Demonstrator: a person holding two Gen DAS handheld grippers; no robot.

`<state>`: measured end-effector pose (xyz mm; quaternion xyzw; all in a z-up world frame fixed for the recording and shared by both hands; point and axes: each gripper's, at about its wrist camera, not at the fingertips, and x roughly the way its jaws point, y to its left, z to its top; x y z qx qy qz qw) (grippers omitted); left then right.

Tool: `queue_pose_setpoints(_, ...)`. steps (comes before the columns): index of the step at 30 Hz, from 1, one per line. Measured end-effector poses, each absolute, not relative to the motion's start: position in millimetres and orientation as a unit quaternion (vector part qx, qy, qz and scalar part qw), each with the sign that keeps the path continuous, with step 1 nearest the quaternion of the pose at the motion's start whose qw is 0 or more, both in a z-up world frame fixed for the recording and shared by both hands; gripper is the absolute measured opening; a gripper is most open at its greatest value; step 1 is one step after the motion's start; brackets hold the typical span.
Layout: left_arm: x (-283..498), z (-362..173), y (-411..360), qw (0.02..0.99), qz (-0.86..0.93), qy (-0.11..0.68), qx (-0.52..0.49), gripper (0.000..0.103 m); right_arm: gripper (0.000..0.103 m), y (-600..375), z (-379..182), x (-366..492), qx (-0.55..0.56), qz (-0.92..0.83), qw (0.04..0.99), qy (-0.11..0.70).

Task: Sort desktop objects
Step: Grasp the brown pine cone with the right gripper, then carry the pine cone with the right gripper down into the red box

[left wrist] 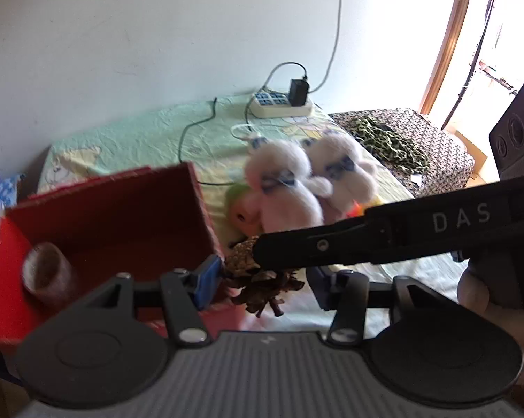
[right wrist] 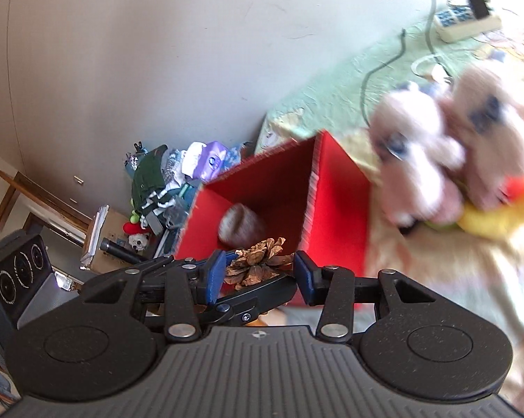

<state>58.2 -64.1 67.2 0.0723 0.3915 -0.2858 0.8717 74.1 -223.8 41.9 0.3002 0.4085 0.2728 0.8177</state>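
Right gripper (right wrist: 260,273): jaws narrowed on the pine cone (right wrist: 258,261), which sits between the blue pads, apparently gripped, just at the near rim of the red box (right wrist: 335,209). Left gripper (left wrist: 263,280): jaws wide, empty, its left pad against the box corner and the cone between the pads. A brown roll (right wrist: 239,224) lies inside the box. Recommendation: carry the cone clear over the rim before releasing, and keep the left gripper out of its path; plush toys (left wrist: 297,181) remain on the cloth beyond
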Motion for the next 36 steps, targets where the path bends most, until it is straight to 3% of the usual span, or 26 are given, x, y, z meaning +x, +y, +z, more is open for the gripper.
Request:
queue_pose_setpoints(9, 132.1, 80.0, -22.9, 0.873, -0.256, 0.4, 0.112, 0.051, 0.038, -164.9, 46.1, 159.9, 0.298, 0.272, 0.8, 0.445)
queue_pose_setpoints(25, 235.3, -28.0, 40.3, 0.82, -0.238, 0.514, 0.081, 0.052, 0.038, -81.1, -42.9, 237.5, 0.275, 0.212, 0.774, 0.53)
queue_pose_setpoints(36, 255.6, -48.9, 59.8, 0.805, -0.221, 0.546, 0.07, 0.056, 0.038, -67.2, -75.5, 262.9, 0.277, 0.188, 0.759, 0.558)
